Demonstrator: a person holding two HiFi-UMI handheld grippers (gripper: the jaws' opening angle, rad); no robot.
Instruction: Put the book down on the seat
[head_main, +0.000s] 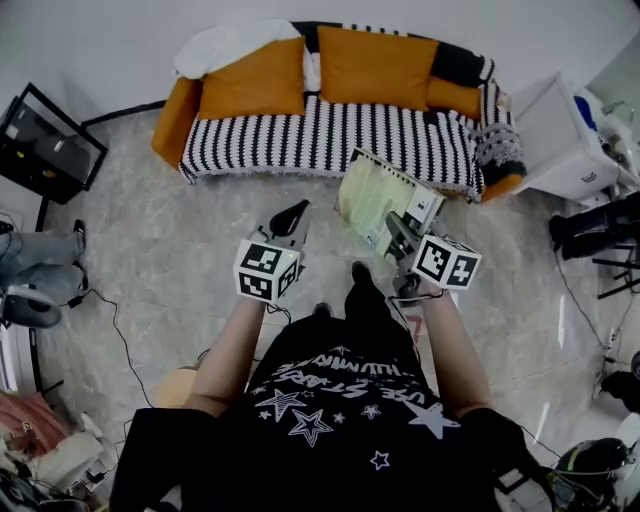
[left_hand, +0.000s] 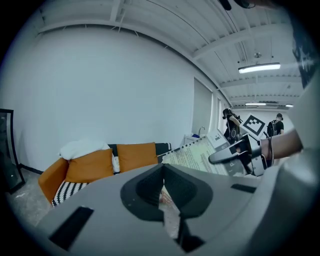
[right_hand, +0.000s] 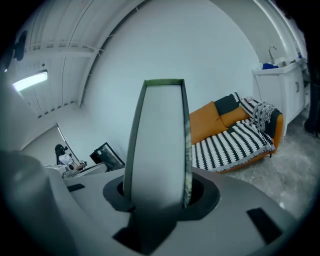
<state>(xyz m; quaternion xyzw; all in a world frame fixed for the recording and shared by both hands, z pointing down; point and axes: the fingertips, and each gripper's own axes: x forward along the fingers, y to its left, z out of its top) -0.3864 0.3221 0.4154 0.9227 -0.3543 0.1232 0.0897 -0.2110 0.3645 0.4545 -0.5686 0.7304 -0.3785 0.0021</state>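
A greenish spiral-bound book hangs in the air in front of the sofa, and my right gripper is shut on its lower edge. In the right gripper view the book stands upright between the jaws and hides what lies straight ahead. The sofa's seat has a black-and-white striped cover, with orange cushions along the back. My left gripper hovers to the left of the book, shut with nothing in it. From the left gripper view the book and the right gripper show at the right.
A black screen leans on the floor at the far left. Right of the sofa stands a white cabinet, with dark stands below it. Cables trail over the marbled floor. A person's legs show at the left edge.
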